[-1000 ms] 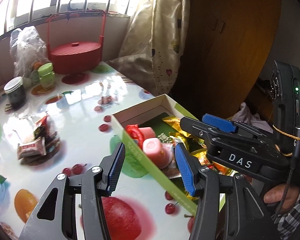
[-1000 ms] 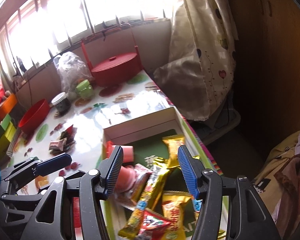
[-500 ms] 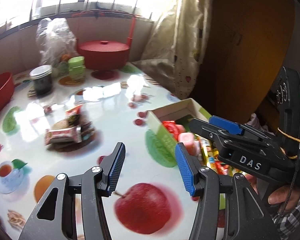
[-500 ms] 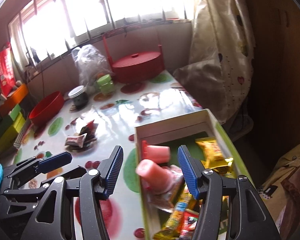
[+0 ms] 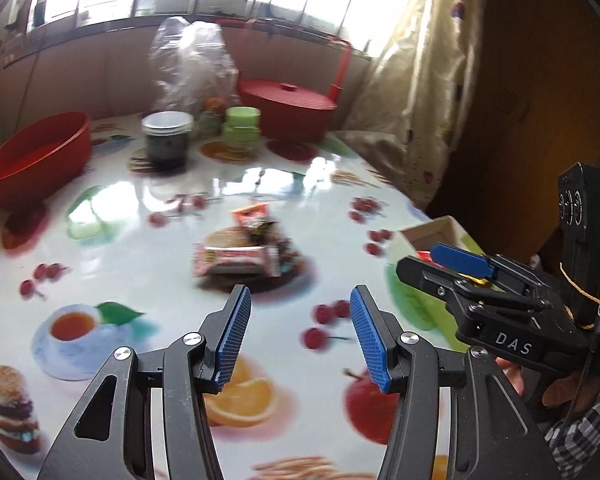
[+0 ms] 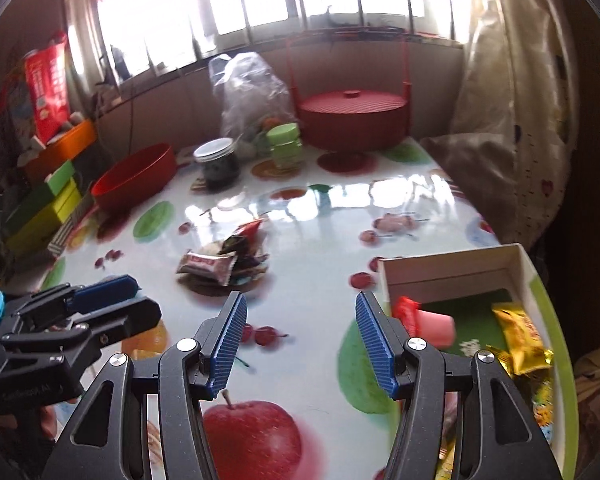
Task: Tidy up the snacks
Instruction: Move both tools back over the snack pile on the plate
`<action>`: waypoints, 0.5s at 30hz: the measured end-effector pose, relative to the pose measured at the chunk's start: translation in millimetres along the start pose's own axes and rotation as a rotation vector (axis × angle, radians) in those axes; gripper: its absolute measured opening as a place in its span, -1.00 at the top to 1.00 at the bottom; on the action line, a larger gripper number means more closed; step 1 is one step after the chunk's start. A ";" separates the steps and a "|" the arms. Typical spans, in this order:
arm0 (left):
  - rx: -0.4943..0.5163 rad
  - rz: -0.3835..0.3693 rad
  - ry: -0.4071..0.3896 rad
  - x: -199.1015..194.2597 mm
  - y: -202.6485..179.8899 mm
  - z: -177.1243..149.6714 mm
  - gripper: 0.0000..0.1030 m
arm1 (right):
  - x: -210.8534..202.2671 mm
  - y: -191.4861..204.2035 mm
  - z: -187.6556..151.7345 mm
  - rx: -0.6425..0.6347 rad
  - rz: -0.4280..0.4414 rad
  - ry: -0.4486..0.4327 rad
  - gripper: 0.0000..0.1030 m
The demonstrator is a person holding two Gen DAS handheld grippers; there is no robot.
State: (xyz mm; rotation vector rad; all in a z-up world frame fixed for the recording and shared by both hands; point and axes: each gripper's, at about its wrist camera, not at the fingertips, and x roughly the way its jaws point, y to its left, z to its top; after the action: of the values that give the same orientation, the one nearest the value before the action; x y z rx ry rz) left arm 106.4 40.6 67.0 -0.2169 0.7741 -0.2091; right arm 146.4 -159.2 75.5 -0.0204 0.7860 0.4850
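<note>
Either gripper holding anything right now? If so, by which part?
Nothing held. Left gripper and right gripper are both open and empty, over the table short of the snack pile.

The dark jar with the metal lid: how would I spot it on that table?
Start at the big red lidded basket by the window and go left past the small green jar. The dark jar stands between that and the red bowl. It alone has a silver lid and near-black contents.
</note>
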 end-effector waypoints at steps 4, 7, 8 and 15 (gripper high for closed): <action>-0.027 0.011 -0.008 -3.1 22.2 -0.3 -0.03 | 18.7 16.0 6.0 -0.014 0.025 0.025 -0.10; -0.058 0.035 -0.006 -2.5 39.8 -2.2 -0.03 | 33.6 31.0 10.1 -0.045 0.043 0.047 -0.10; -0.073 0.041 -0.002 -1.7 46.9 -3.6 -0.03 | 39.4 35.6 11.9 -0.051 0.047 0.054 -0.10; -0.097 0.059 0.008 -0.9 69.4 -11.1 -0.03 | 73.6 58.0 18.4 -0.086 0.094 0.109 -0.10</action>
State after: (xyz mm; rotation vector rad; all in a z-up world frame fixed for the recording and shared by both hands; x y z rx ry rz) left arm 105.3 106.0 41.2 -0.2845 0.7987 -0.1167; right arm 178.4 -73.7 47.5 -0.0906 0.8754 0.6102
